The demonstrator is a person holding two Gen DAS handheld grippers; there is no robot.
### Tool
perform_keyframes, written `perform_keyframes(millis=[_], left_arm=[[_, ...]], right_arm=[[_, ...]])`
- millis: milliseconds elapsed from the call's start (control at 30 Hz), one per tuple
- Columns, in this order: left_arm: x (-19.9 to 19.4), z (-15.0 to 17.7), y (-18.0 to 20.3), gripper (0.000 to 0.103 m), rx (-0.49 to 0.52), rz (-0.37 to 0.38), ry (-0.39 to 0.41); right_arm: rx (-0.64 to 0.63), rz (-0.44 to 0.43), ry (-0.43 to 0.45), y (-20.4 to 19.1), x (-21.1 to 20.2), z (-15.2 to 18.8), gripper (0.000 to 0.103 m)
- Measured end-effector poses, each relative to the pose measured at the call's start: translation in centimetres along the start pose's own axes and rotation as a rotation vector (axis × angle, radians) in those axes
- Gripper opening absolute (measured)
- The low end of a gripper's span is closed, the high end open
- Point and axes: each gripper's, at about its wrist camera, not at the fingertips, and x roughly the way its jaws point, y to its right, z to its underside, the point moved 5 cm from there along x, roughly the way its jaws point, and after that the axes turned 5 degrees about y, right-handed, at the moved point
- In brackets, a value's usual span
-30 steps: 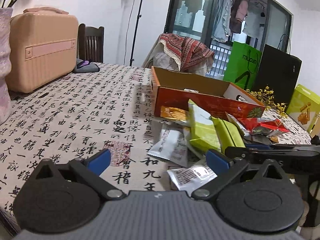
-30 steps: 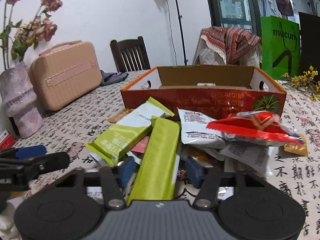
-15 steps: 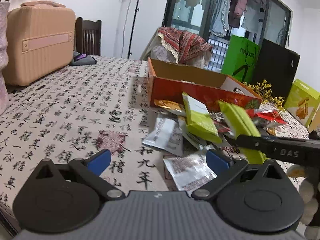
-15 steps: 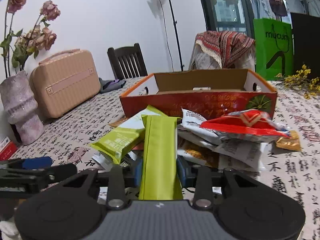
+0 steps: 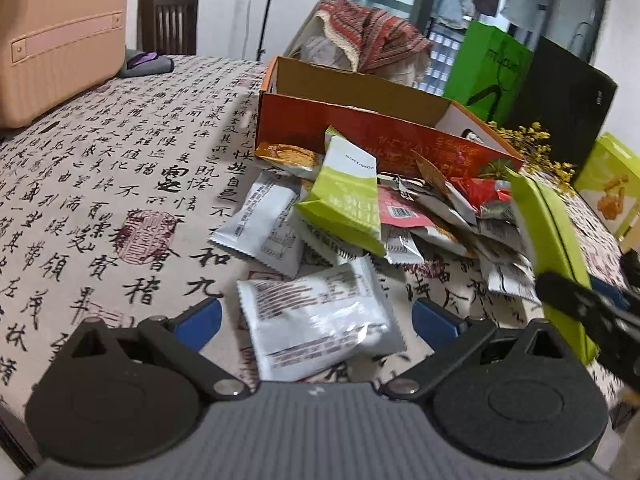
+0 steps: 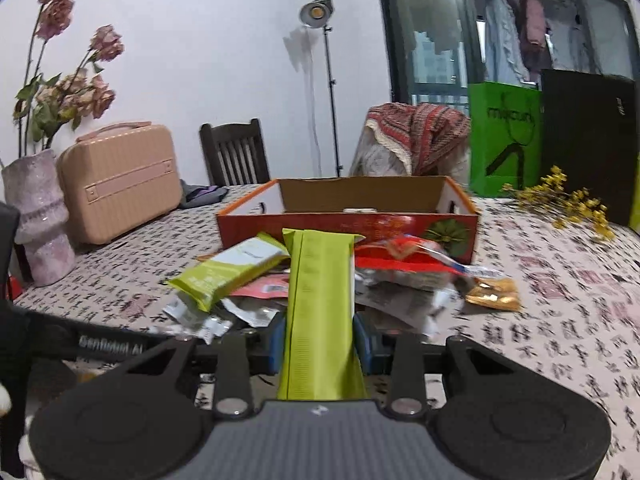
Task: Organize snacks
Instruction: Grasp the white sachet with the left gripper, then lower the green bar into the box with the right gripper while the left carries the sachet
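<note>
My right gripper [image 6: 320,344] is shut on a long green snack packet [image 6: 320,300], held off the table and pointing at the orange cardboard box [image 6: 348,226]. The same green packet [image 5: 548,240] shows at the right of the left wrist view, clamped in the right gripper's black fingers [image 5: 580,308]. My left gripper [image 5: 316,322] stands open above a white snack packet [image 5: 316,324] that lies between its blue pads, untouched. A heap of snack packets [image 5: 380,216] lies in front of the orange box [image 5: 360,128].
A pink case [image 6: 120,180] and a vase of dried flowers [image 6: 40,216] stand at the table's left. A chair [image 6: 234,152], a lamp stand [image 6: 332,96], a green bag [image 6: 504,136] and a black box [image 6: 588,140] are behind. Yellow flowers [image 6: 572,204] lie at the right.
The right gripper closed on the long green packet and lifted it clear of the heap. The left gripper moved forward and down over the white packet, staying open.
</note>
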Motion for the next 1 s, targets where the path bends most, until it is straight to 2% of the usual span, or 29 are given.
perform_keyframes(millis=[133, 367, 400, 433, 467, 533, 633, 733, 1000], left_arm=[[0.9, 0.3, 0.5, 0.103, 0.020, -0.091, -0.014], [1.0, 0.5, 0.2, 0.102, 0.046, -0.121, -0.010], [0.9, 0.6, 0.2, 0.099, 0.054, -0.125, -0.009], [0.7, 0.6, 0.3, 0.084, 0.072, -0.133, -0.004], [0.4, 0.6, 0.4, 0.074, 0.092, -0.131, 0.004], [0.0, 0.6, 0.3, 0.071, 0.089, -0.099, 0.005], [-0.4, 0.8, 0.1, 0.066, 0.094, -0.090, 0.018], [-1.0, 0.8, -0.2, 0.066, 0.092, -0.077, 0.034], [-4.3, -0.3, -0.9, 0.066, 0.102, -0.058, 0.136]], right_arm=[[0.020, 0.019, 0.011, 1.0, -0.4, 0.2, 0.034], [0.036, 0.020, 0.015, 1.5, -0.5, 0.4, 0.034], [0.036, 0.020, 0.015, 1.4, -0.6, 0.4, 0.034], [0.037, 0.021, 0.017, 1.5, -0.6, 0.4, 0.034], [0.037, 0.021, 0.019, 1.5, -0.7, 0.4, 0.034], [0.039, 0.022, 0.022, 1.5, -0.8, 0.3, 0.034], [0.041, 0.022, 0.025, 1.5, -1.0, 0.4, 0.034], [0.042, 0.021, 0.030, 1.5, -1.2, 0.4, 0.034], [0.030, 0.007, 0.049, 0.8, -2.0, 0.0, 0.034]])
